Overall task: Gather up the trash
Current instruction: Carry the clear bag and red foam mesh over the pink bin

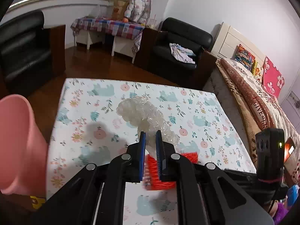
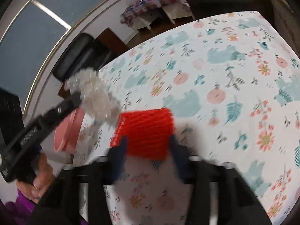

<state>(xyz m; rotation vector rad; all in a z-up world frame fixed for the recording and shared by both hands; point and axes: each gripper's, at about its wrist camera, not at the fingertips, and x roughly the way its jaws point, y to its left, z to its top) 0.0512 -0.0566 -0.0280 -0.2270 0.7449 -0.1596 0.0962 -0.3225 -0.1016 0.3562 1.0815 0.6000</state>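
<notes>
left gripper (image 1: 150, 136) pinching clear bubble wrap (image 1: 142, 110), right gripper (image 2: 148, 144) blurry – jaws straddling red foam net (image 2: 146, 131), grip unclear, pink bin (image 1: 20, 142) cut off

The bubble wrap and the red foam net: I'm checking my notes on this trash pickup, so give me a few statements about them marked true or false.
1. The left tongs are shut on the bubble wrap. True.
2. The red foam net already sits in the pink bin. False: it lies on the floral tablecloth, between the right tongs' fingers.
3. The pink bin stands off the table's left edge. True.
4. The bubble wrap is blue. False: it is clear.
</notes>
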